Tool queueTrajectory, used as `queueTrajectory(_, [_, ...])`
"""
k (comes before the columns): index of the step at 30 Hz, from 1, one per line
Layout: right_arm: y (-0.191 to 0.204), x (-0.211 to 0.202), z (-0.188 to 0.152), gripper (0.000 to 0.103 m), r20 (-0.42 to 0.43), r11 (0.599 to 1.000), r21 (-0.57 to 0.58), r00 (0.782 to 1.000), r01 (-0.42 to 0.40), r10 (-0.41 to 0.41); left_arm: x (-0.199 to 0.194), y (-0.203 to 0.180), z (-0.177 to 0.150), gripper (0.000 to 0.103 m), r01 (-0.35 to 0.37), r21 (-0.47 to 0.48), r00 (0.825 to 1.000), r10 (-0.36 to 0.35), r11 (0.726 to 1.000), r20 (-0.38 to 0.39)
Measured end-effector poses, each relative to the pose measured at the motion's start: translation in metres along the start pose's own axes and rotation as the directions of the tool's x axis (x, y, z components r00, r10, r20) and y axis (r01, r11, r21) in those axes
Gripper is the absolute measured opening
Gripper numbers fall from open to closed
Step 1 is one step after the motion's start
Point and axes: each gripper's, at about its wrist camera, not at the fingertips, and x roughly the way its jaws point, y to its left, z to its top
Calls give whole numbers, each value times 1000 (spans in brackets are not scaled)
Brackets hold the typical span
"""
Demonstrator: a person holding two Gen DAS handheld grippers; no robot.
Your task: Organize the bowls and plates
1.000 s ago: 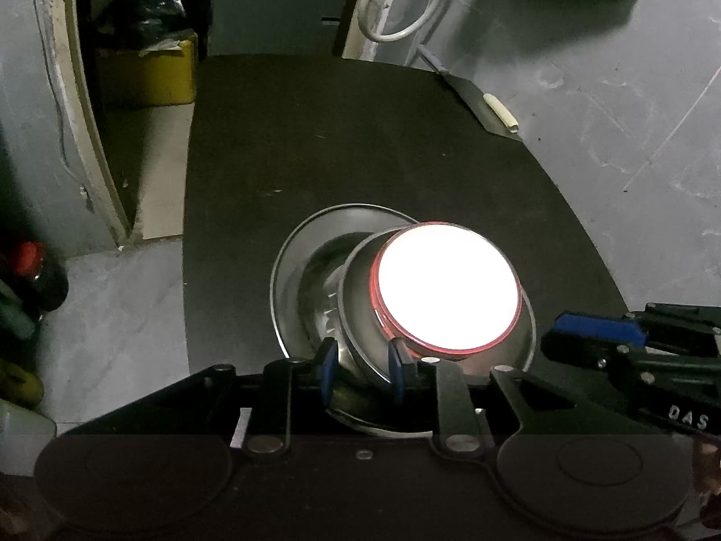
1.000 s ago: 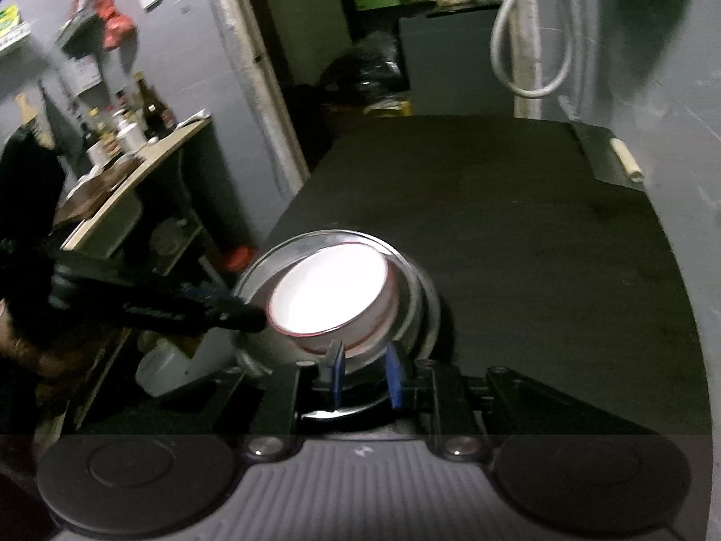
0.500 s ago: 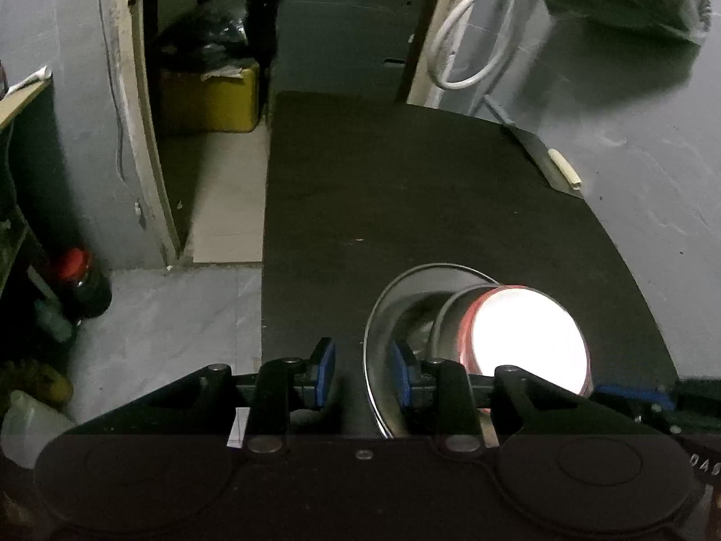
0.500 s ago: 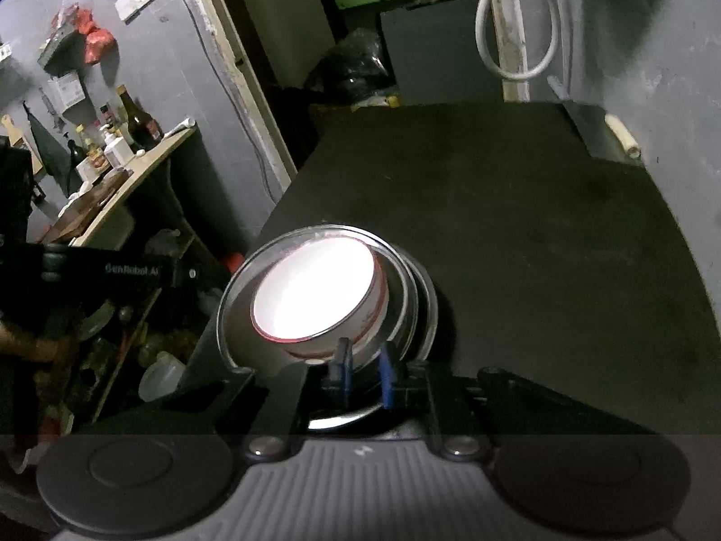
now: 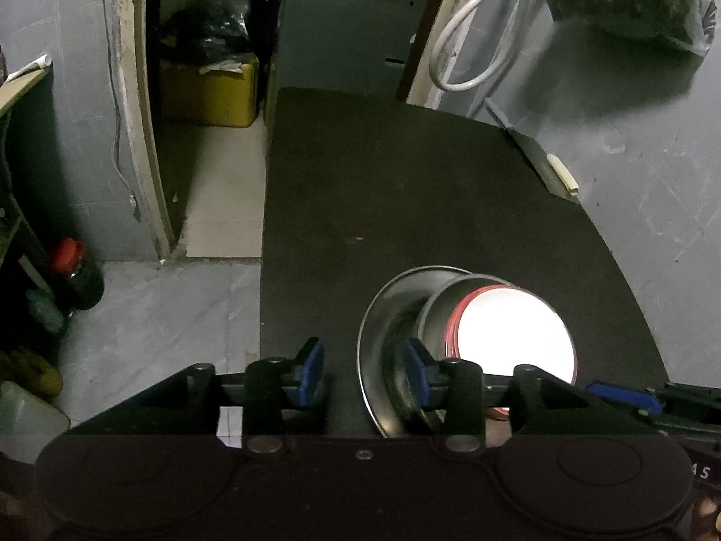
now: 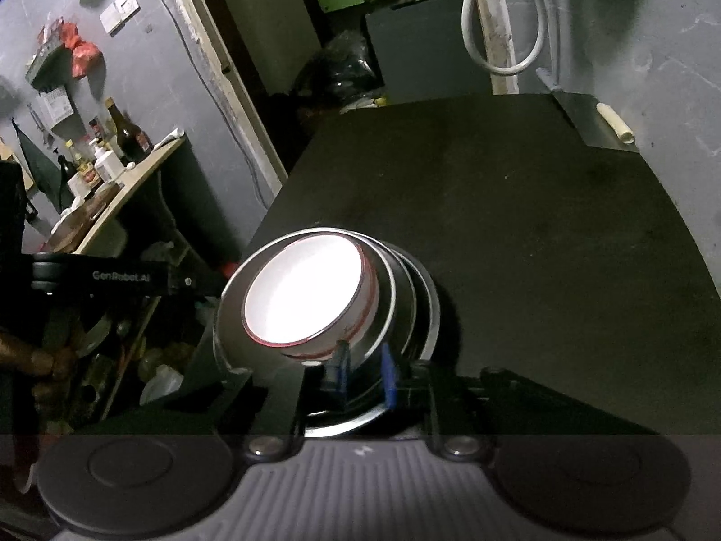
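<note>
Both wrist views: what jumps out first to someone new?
The glaring white bowl with a red rim, blown out by the light, nested in a steel bowl on a steel plate at the near edge of the black table. The right tool pinches the steel bowl's rim; the left tool, jaws just opened, straddles the plate's edge without gripping.

The marking "GenRobot.AI" is printed in pale letters on the side of the left gripper (image 6: 112,276); the letters "AS" appear on the right gripper (image 5: 694,471).
</note>
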Motion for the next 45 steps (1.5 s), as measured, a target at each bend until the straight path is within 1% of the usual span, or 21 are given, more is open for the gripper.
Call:
queueTrajectory(1, [1,-1,0,30,3,1000,0,1000,0,0,-1,0,0,53,6,-3,1000,-6,1000,3])
queueTrajectory(2, [2,-2,-1,31,8,1000,-1,1000,0,0,-3,1,-1,64,17,-10,1000,-17,1000,10])
queueTrajectory(3, [2,-3,-2,32,11,1000,-1,1000,-1,1,-5,1,-2,69,23,-12,1000,-23,1000,16])
queueTrajectory(5, [3,-4,-2,34,14,1000,-2,1000,0,0,-6,-2,-3,70,16,-2,1000,-16,1000,13])
queueTrajectory(8, [4,-7,-2,45,22,1000,-4,1000,3,-3,-8,-3,-6,80,15,-2,1000,-15,1000,14])
queueTrajectory(10, [5,-10,-3,52,31,1000,-4,1000,4,-4,-11,-5,-7,82,19,1,1000,-19,1000,19])
queueTrajectory(11, [6,-12,-4,55,34,1000,-5,999,5,-5,-13,-5,-8,85,23,1,1000,-23,1000,20])
queueTrajectory(12, [6,-13,-4,59,36,1000,-5,999,6,-5,-14,-5,-8,92,27,0,999,-27,1000,20])
queueTrajectory(14, [6,-16,-5,64,44,1000,-5,999,5,-4,-18,-7,-11,98,39,-4,999,-39,999,31])
queueTrajectory(15, [6,-18,-6,69,50,1000,-6,999,4,-3,-20,-8,-12,100,45,-6,998,-44,999,35])
queueTrajectory(16, [6,-20,-6,74,55,1000,-7,998,3,-2,-22,-9,-14,101,49,-10,998,-49,999,36])
queueTrajectory(17, [6,-22,-7,75,63,1000,-7,998,1,-1,-24,-11,-16,102,52,-11,998,-52,999,38])
queueTrajectory(19, [5,-27,-8,84,75,1000,-5,997,-1,1,-28,-15,-19,102,60,-5,997,-59,998,45])
queueTrajectory(22, [3,-35,-9,93,99,1000,0,995,-3,3,-35,-22,-24,102,61,6,996,-61,998,63])
queueTrajectory(27, [-5,-51,-12,103,148,1000,10,989,-7,5,-48,-34,-36,102,56,17,991,-58,998,122])
queueTrajectory(32, [-14,-63,-17,103,195,1000,24,981,-5,0,-58,-44,-47,102,49,7,983,-49,999,175])
queueTrajectory(34, [-16,-68,-19,103,211,999,34,978,3,-10,-61,-47,-50,102,49,2,982,-49,999,182])
queueTrajectory(40, [-16,-83,-29,103,245,999,44,969,27,-37,-71,-53,-63,102,78,33,979,-83,996,185])
queueTrajectory(45, [-4,-96,-44,103,268,996,54,960,68,-80,-82,-53,-77,102,113,74,976,-124,991,179])
